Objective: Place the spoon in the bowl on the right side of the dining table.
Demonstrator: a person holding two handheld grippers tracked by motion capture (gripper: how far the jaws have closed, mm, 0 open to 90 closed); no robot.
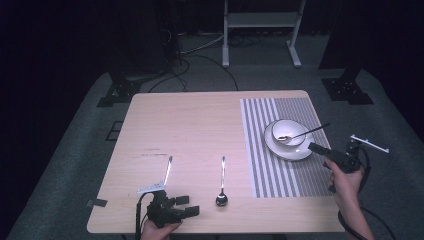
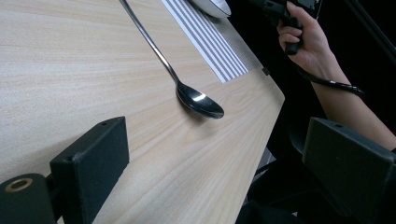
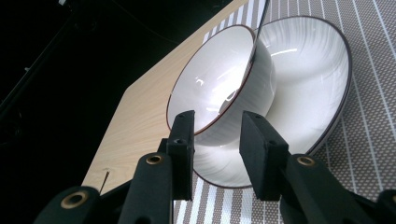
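Holding a gripper in each hand, a person works at a wooden table [image 1: 200,120]. The right gripper [image 1: 318,148] is at the right edge of the table, just beside a white plate [image 1: 290,150]. Its jaws are spread a little and nothing is between them; in the right gripper view the tips [image 3: 215,140] point at the rim of the bowl [image 3: 224,93] and do not touch it.

The bowl stands on the plate, and the plate lies on a striped mat [image 1: 280,175] that covers the right part of the table. 1 spoon [image 1: 302,134] rests in the bowl, with its handle going out over the rim toward the right edge.

The left gripper [image 1: 190,206] lies low at the near edge, close to the near left corner. Its jaws are spread wide and hold nothing; in the left gripper view the bare wood shows between them.

2 more pieces of cutlery lie on the bare wood near the near edge. A second spoon [image 1: 222,185] lies near the middle of that edge, its bowl end toward the person, just beside the mat but apart from it. A fork [image 1: 167,172] lies to its left, just beyond the left gripper; I cannot tell if they touch.
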